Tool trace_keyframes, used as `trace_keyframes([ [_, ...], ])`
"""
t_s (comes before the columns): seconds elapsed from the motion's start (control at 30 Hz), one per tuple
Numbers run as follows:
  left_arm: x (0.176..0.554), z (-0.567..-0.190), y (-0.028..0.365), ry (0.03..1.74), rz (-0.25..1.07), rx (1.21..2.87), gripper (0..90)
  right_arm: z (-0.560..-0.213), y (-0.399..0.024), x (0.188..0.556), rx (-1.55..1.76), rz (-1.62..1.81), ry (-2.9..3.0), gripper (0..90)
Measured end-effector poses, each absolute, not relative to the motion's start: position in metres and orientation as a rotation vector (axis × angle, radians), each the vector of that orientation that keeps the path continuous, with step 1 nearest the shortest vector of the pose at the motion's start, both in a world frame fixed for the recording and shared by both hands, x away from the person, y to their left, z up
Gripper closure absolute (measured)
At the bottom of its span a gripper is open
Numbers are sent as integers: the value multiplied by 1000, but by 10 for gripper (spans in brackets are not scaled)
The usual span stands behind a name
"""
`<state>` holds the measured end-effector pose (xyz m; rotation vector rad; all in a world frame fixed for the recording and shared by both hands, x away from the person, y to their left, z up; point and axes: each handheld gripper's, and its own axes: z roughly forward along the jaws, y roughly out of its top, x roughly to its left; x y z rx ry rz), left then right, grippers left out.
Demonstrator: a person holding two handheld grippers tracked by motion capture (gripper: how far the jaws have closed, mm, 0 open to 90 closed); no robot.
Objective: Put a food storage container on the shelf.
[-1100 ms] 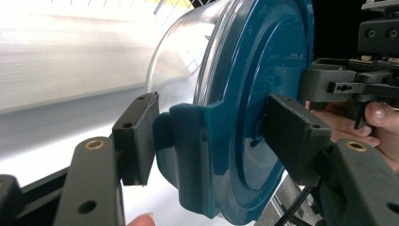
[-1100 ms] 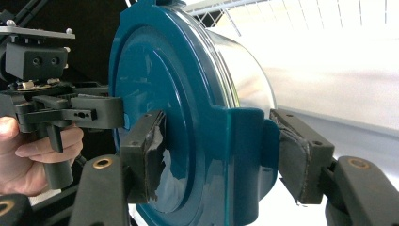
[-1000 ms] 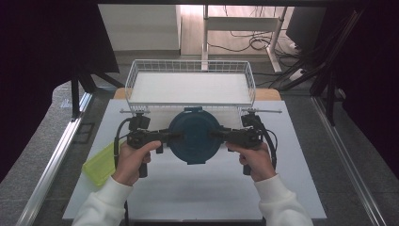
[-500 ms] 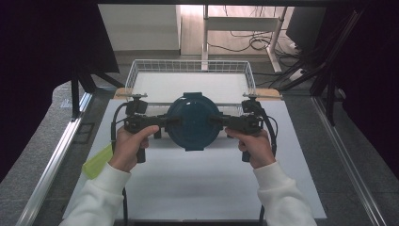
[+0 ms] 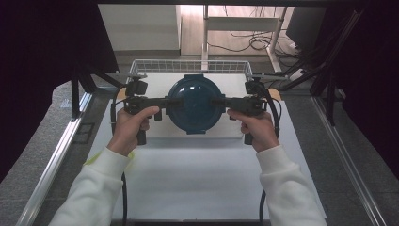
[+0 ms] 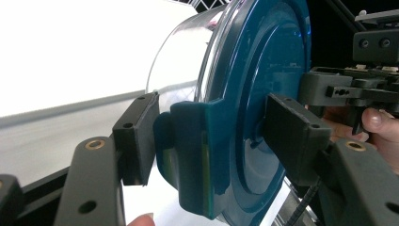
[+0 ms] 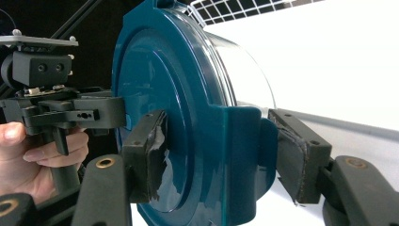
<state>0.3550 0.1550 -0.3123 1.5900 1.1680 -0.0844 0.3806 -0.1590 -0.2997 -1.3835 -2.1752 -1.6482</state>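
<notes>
The left gripper (image 5: 165,102) and the right gripper (image 5: 221,101) hold together a round container with a dark blue lid (image 5: 193,103), one on each side of it. In the left gripper view, the jaws stand about half open and are closed on the side latch (image 6: 190,155) of the lid, one pad on the clear body side, the other pad on the flat blue top. In the right gripper view it is the same picture mirrored: the two pads press on the opposite latch (image 7: 242,155), and the tape on these pads looks worn.

Compared with one second ago, the container is higher and farther from the person. Before, it was low over the white table (image 5: 197,179), in front of the wire basket (image 5: 188,66); now it hangs between the two grippers, over the near edge of the basket. Both hands (image 5: 131,127) have gone up together and the container stays level, so the grip on both latches is holding well.

I judge that the lift is done and the carrying toward the basket is in progress. The next move probably needs both grippers to go forward at the same speed and then down into the basket, because if one side goes faster, the container can tilt and slip out from the pads
</notes>
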Motion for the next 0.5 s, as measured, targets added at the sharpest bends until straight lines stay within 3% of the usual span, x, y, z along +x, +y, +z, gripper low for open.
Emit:
trace_keyframes([
  [0.5,383,-305,164,1167,-103,1570,375,-285,-151,408,-1394,-1624,-2187,401],
])
